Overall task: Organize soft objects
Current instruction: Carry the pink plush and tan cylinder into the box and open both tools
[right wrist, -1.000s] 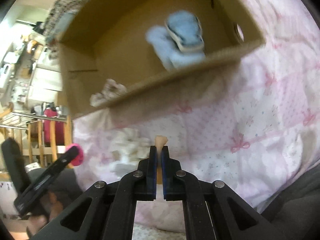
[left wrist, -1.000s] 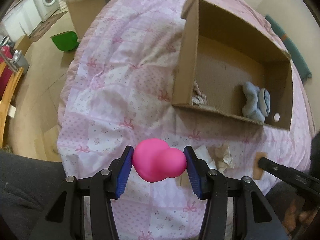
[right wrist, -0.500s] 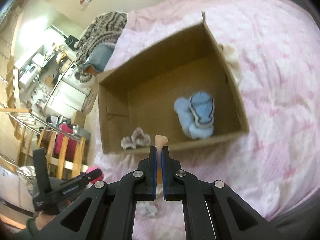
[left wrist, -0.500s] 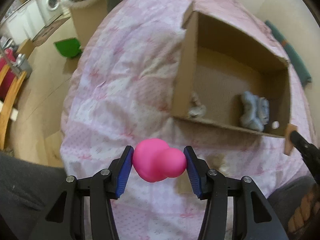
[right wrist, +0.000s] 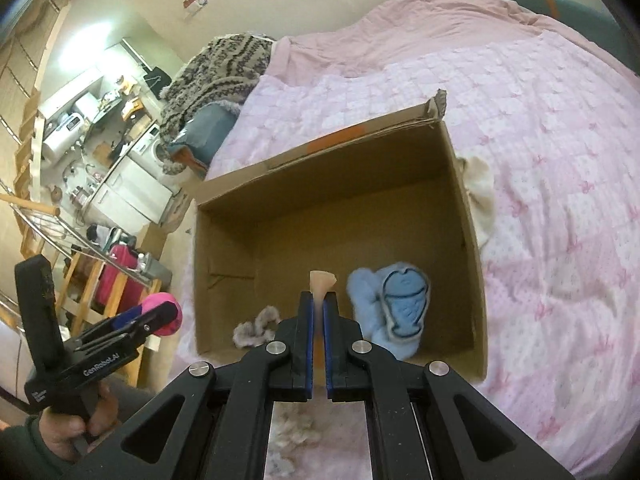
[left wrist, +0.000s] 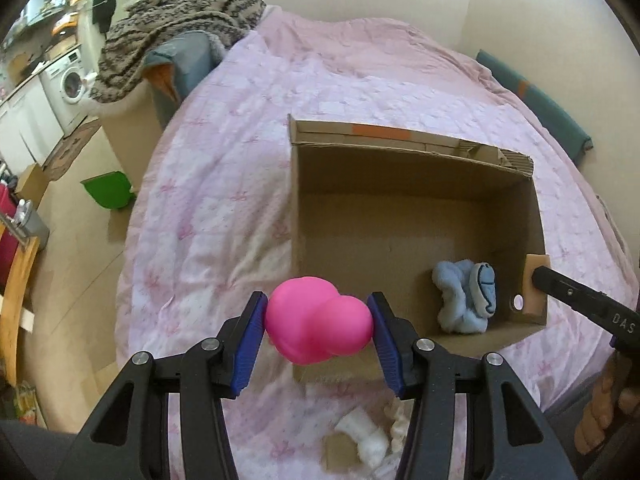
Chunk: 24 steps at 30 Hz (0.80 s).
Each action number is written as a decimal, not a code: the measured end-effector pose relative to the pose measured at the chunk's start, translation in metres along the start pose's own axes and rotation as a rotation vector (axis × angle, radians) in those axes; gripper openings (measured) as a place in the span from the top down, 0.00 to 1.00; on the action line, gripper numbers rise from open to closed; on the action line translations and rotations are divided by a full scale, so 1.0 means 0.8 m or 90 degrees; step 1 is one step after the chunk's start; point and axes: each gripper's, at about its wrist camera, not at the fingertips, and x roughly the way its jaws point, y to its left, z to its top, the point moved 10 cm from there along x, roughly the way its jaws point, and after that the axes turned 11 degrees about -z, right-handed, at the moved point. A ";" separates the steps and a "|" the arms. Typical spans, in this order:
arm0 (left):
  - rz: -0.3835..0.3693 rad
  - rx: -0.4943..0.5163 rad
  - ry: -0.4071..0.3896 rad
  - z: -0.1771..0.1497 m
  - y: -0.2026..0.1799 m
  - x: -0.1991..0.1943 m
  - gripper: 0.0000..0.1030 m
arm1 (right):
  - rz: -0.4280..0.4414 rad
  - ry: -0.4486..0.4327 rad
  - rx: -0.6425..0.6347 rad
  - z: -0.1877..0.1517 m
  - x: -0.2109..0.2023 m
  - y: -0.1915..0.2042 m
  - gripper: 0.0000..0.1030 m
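A pink squishy toy (left wrist: 318,319) is clamped in the left hand-held gripper (left wrist: 318,326) at the cardboard box (left wrist: 416,152) rim, a thin tan piece (right wrist: 322,285) is pinched in the right hand-held gripper (right wrist: 318,312) above it, so release inside appears required next.

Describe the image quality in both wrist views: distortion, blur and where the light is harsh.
Left wrist view: strong fisheye bowing with dark corners; the pink toy in the left gripper is sharp, while the white items on the bedspread below are smeared. Right wrist view: same bowing; a bright patch washes out the upper left; the cardboard box is evenly lit.
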 end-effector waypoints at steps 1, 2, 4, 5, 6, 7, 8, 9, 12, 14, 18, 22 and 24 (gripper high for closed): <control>-0.005 0.004 0.003 0.003 -0.004 0.007 0.54 | -0.003 0.002 0.002 0.002 0.005 -0.001 0.94; -0.009 0.011 0.005 0.006 -0.009 0.012 0.54 | -0.008 0.003 0.002 0.003 0.010 -0.002 0.94; -0.012 0.032 0.001 0.013 -0.019 0.024 0.54 | -0.014 0.006 0.001 0.004 0.020 -0.004 0.94; -0.011 0.044 -0.002 0.017 -0.025 0.031 0.54 | -0.018 0.006 -0.001 0.005 0.024 -0.004 0.94; -0.010 0.047 -0.002 0.020 -0.027 0.035 0.54 | -0.023 0.006 -0.003 0.005 0.029 -0.005 0.94; -0.014 0.049 0.001 0.023 -0.029 0.044 0.54 | -0.028 0.008 -0.005 0.005 0.034 -0.005 0.94; -0.019 0.049 0.002 0.025 -0.031 0.050 0.54 | -0.034 0.010 -0.007 0.004 0.039 -0.007 0.94; -0.022 0.049 0.001 0.027 -0.031 0.054 0.54 | -0.041 0.011 -0.008 0.003 0.044 -0.008 0.94; -0.017 0.050 0.001 0.028 -0.029 0.068 0.54 | -0.047 0.022 0.001 -0.002 0.055 -0.015 0.94; -0.025 0.036 0.009 0.024 -0.026 0.077 0.54 | -0.050 0.026 0.007 -0.004 0.059 -0.020 0.94; -0.025 0.053 0.011 0.019 -0.029 0.083 0.54 | -0.061 0.030 0.012 -0.009 0.065 -0.029 0.94; -0.025 0.053 0.014 0.015 -0.024 0.090 0.54 | -0.065 0.032 0.017 -0.010 0.070 -0.032 0.94; -0.021 0.051 0.016 0.013 -0.021 0.093 0.54 | -0.077 0.029 0.013 -0.010 0.073 -0.033 0.94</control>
